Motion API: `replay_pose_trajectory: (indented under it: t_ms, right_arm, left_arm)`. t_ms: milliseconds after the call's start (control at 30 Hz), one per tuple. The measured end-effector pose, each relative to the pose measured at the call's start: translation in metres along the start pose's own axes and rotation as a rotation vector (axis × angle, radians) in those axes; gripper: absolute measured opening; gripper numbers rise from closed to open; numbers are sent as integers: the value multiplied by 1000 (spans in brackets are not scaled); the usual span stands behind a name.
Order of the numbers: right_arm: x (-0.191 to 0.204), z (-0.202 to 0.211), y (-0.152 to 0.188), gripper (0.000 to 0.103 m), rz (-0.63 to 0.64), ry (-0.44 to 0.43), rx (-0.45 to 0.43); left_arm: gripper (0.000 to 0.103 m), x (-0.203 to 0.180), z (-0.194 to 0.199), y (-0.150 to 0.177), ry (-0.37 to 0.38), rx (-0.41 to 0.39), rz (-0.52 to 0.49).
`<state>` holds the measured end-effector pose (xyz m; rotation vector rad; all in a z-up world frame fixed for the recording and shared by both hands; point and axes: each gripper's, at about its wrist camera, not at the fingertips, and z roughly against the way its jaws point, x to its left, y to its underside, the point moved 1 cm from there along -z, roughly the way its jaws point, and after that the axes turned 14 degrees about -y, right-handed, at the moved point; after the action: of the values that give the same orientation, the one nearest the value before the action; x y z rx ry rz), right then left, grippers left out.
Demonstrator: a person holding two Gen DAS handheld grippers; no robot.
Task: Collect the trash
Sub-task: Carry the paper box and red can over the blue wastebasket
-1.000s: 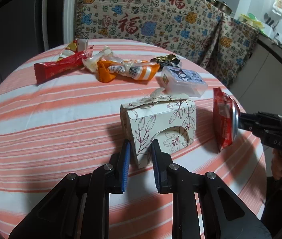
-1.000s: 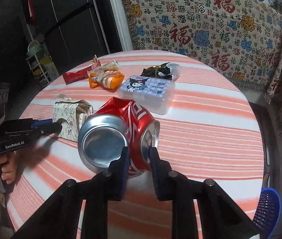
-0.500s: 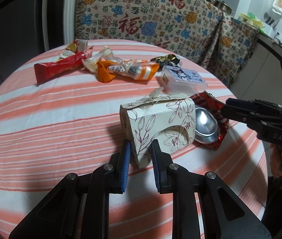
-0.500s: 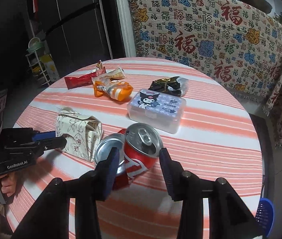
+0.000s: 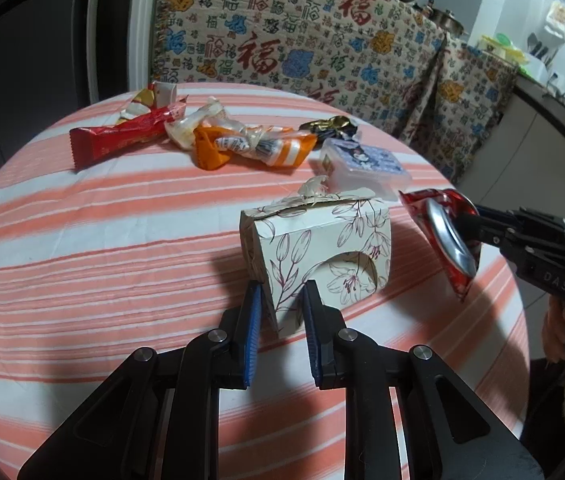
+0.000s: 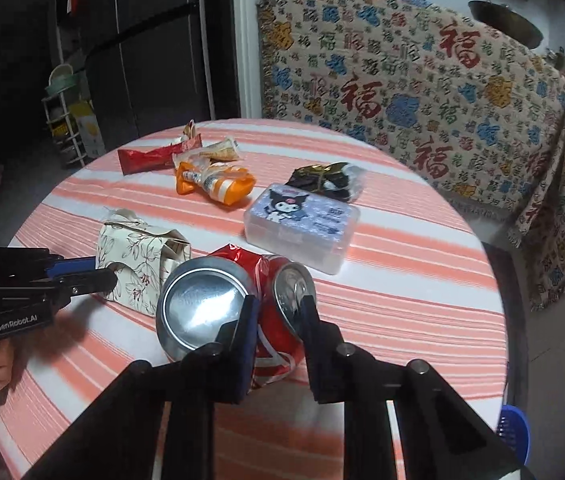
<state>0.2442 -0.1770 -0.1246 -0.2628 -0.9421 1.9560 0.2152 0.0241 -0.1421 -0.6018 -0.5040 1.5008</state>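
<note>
Fingers (image 6: 244, 322) of the right gripper (image 6: 276, 316) clamp the crushed can (image 6: 270, 320); left gripper (image 5: 280, 308) pinches the floral box (image 5: 322, 248).

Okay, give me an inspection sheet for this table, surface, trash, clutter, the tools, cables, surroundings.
Surface: round table, orange-and-white striped cloth.
Job's things: crushed red can; floral paper box; red wrapper; orange wrapper; dark wrapper.
Clutter: clear plastic case with cartoon lid.
Tools: right tool shut on the can, lifted; left tool shut on the box corner.
Cables: nothing seen.
Surroundings: patterned blanket; blue basket on floor.
</note>
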Motion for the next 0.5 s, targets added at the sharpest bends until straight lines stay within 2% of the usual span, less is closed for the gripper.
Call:
replay_pose_trajectory:
  t_ms: [200,500]
  right_arm:
    - [-17,34,7,21,-49,7,-49]
    - [-68,79,24,21,-165,41,-84]
  left_arm:
    - [19,-14,14,-4,40,-14,-10]
    - [19,-72,30,-17,128,-12,-60]
